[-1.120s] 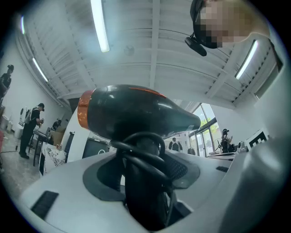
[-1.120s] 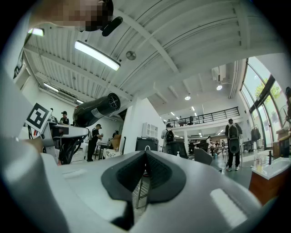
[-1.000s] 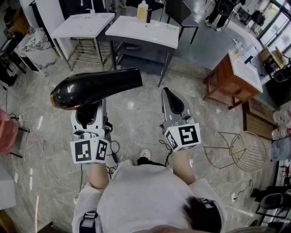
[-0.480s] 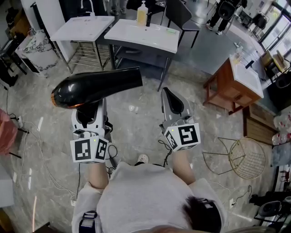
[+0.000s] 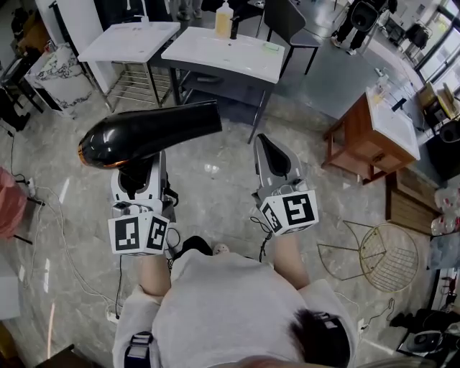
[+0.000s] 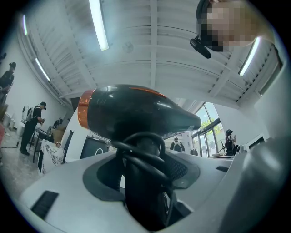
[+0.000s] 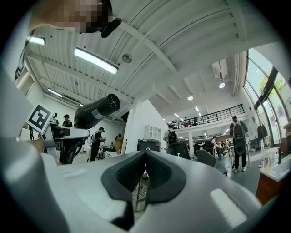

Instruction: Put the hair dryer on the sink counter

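We saw the hair dryer (image 5: 151, 133) as glossy black plastic with a coppery band at its rear. The left gripper (image 5: 139, 172) under it and the right gripper (image 5: 264, 147) beside it had matt grey plastic shells and dark textured pads (image 7: 163, 176). Beyond the hair dryer the sink counter (image 5: 223, 52) looked smooth and white. Below the hair dryer the floor (image 5: 215, 208) was polished, veined stone, and to its right the cabinet (image 5: 352, 129) was brown wood.

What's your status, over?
Left gripper shut on hair dryer handle. Right gripper shut, empty. Sink counter ahead, bottle at its back edge.
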{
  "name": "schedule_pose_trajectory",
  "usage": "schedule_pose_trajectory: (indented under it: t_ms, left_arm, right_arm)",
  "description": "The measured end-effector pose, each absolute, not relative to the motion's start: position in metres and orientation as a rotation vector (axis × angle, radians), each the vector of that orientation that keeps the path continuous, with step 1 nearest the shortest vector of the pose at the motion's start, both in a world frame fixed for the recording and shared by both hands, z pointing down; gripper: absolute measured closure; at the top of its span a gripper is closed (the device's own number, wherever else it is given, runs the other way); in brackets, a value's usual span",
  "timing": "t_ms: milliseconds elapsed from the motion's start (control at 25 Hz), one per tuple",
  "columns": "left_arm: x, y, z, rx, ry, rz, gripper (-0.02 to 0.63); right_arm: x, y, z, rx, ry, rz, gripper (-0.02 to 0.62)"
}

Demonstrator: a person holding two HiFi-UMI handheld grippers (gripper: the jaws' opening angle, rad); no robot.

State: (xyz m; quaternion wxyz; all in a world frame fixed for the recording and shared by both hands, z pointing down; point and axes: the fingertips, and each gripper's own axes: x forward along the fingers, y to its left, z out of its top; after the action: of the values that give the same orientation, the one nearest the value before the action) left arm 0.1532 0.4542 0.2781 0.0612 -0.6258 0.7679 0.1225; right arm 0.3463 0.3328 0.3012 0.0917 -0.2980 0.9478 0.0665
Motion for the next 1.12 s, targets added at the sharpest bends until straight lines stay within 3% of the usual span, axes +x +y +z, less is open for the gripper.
schedule_pose_trajectory:
  t_ms: [440,1120]
  left_arm:
    - [0.136,0.406,0.28,-1.906,2.31,0.358,0.353]
    - [0.018,0.27,0.267,-1.993,2.226,0.351,0.353]
  right_arm:
    - [0.328,0.286,0.302,-0.889,2.797,0.184,0.584]
    - [0.216,0.161,0.286,-0.985,2.741,0.194,0.584]
